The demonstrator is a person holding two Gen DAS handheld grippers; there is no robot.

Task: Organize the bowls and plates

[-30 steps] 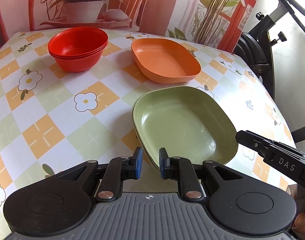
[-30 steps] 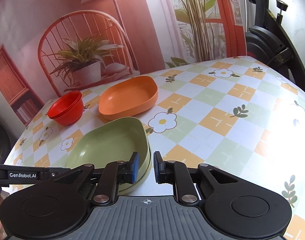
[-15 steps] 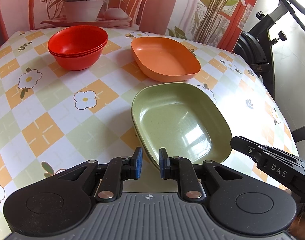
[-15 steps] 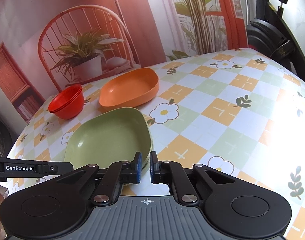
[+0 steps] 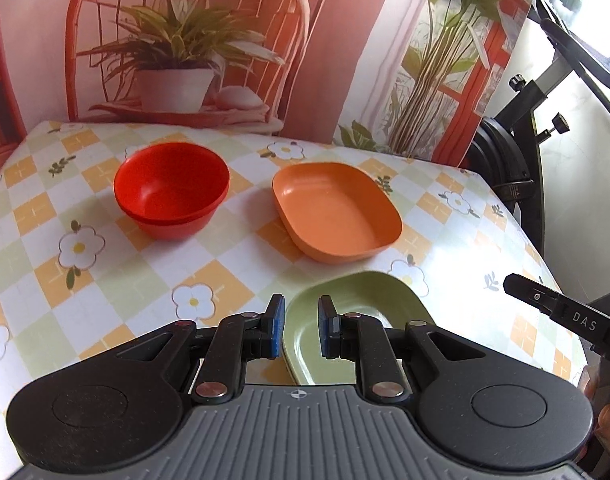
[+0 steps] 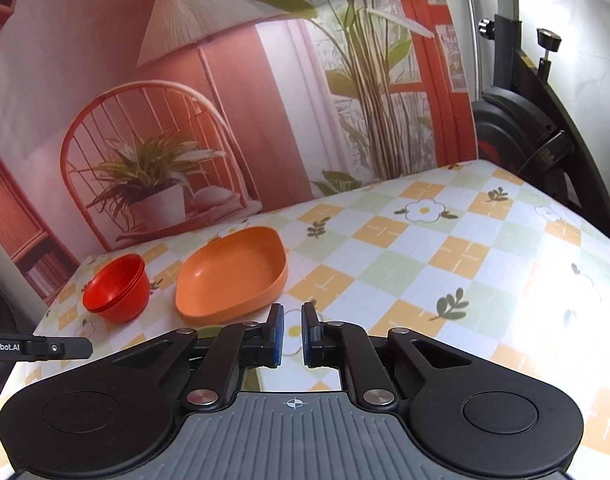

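A green plate lies on the flowered tablecloth just under my left gripper. That gripper is open, and the plate's left rim runs up between its blue pads. An orange plate sits beyond it, with stacked red bowls to its left. In the right wrist view my right gripper has its fingers drawn to a narrow slit that shows only tablecloth. Only a green plate sliver appears through its linkage. The orange plate and red bowls lie ahead on the left.
A printed backdrop stands right behind the table's far edge. An exercise bike is beyond the right edge. The right gripper's side arm reaches in at the right. Bare tablecloth spreads to the right of the plates.
Both views have tipped upward, so the green plate has slid down under the gripper bodies while staying put on the table. The right fingers narrowed; the left gap is unchanged.
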